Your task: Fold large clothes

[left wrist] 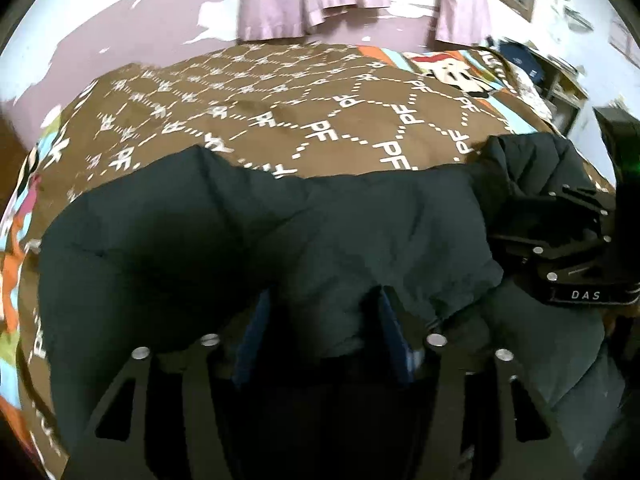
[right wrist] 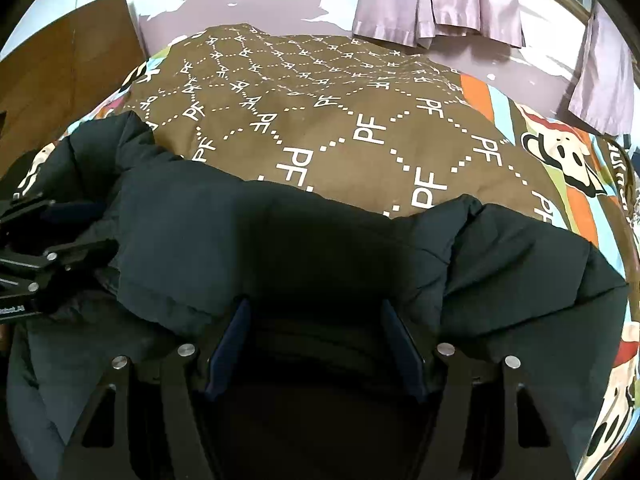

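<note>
A dark puffy jacket [left wrist: 240, 232] lies across the near part of the bed and fills the lower half of the right wrist view [right wrist: 320, 232]. My left gripper [left wrist: 322, 296] points down into it. A bunched fold bulges between the blue pads [left wrist: 394, 332] and touches both. The left gripper also shows at the left edge of the right wrist view [right wrist: 102, 226]. My right gripper [right wrist: 314, 306] has its pads [right wrist: 400, 344] wide apart. Jacket cloth drapes over its tips and lies loose in the dark gap between them. From the left wrist view, the right gripper [left wrist: 520, 220] sits at the jacket's right end.
The bed carries a brown bedspread [left wrist: 320, 112] with white "PF" lettering and a cartoon border [right wrist: 560, 152]. Pink curtains [right wrist: 440, 0] hang on the wall behind. A wooden panel [right wrist: 60, 60] stands at far left and a cluttered shelf [left wrist: 560, 80] at far right.
</note>
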